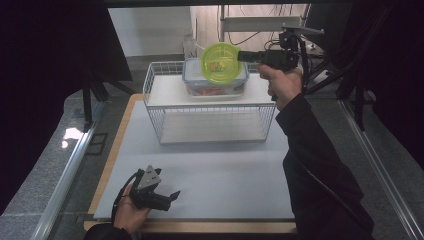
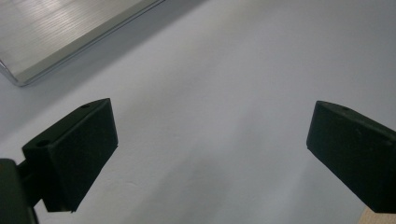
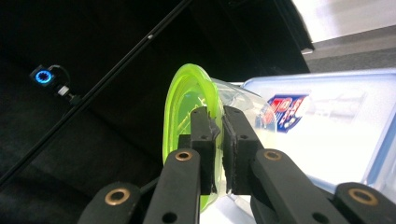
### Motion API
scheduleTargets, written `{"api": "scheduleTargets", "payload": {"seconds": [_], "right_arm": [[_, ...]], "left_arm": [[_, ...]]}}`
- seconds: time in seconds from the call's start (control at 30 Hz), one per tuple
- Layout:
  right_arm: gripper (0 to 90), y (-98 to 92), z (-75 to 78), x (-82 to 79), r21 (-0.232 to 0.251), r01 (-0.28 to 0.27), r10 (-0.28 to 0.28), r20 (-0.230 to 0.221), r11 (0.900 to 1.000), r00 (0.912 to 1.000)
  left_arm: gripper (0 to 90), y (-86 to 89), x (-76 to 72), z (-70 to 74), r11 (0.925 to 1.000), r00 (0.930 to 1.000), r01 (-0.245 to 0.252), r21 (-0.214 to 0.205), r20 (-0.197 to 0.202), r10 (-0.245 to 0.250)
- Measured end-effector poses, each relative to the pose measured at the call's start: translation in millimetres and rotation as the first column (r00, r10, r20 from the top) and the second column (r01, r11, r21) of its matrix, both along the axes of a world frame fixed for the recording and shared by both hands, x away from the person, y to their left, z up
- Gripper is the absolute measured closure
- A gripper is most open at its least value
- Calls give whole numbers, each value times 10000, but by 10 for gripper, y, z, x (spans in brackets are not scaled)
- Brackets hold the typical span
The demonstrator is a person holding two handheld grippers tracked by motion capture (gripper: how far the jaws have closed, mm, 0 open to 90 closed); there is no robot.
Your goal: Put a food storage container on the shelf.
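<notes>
- Fingers (image 2: 74,154) of the left gripper (image 1: 161,196) stand released, nothing between them, at seven o'clock on the pale grey table mat (image 1: 225,170).
- Right gripper (image 1: 243,56) clenches the round translucent lime-green plastic lid (image 1: 220,62) by its rim, tilted on edge at twelve o'clock above the clear lidded plastic box (image 1: 192,82) atop the white wire rack (image 1: 165,90).

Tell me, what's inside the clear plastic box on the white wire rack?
Through the clear plastic box something orange-red shows; the lifted round green lid covers the rest.
</notes>
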State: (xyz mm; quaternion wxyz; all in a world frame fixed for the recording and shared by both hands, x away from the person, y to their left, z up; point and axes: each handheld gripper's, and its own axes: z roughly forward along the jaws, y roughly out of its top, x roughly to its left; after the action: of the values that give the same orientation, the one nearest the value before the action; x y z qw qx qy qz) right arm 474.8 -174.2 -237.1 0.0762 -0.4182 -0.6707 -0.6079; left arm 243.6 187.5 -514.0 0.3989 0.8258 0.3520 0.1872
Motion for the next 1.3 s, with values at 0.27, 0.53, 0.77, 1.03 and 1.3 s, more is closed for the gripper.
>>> {"api": "scheduleTargets", "payload": {"seconds": [0.27, 0.53, 0.77, 1.03, 1.3], "right_arm": [[842, 128, 16, 232, 50, 442, -441, -274, 9990, 9987], [840, 208, -91, 431, 300, 756, -726, -924, 9967, 9931], [809, 255, -128, 515, 141, 1309, -1288, -1027, 9913, 9863], [746, 330, -122, 535, -566, 1830, -1862, -579, 9815, 9808], [711, 364, -161, 552, -973, 2118, -2166, -424, 9725, 9753]], "left_arm": [[21, 7, -5, 4, 10000, 10000, 41, -42, -10, -41], [22, 13, -11, 3, 10000, 10000, 67, -70, -39, -67], [23, 14, -15, 1, 9999, 9999, 93, -50, -72, -93], [24, 13, -17, -4, 9999, 9999, 112, 4, -99, -112], [25, 7, -18, -8, 9999, 9998, 128, 36, -125, -127]]}}
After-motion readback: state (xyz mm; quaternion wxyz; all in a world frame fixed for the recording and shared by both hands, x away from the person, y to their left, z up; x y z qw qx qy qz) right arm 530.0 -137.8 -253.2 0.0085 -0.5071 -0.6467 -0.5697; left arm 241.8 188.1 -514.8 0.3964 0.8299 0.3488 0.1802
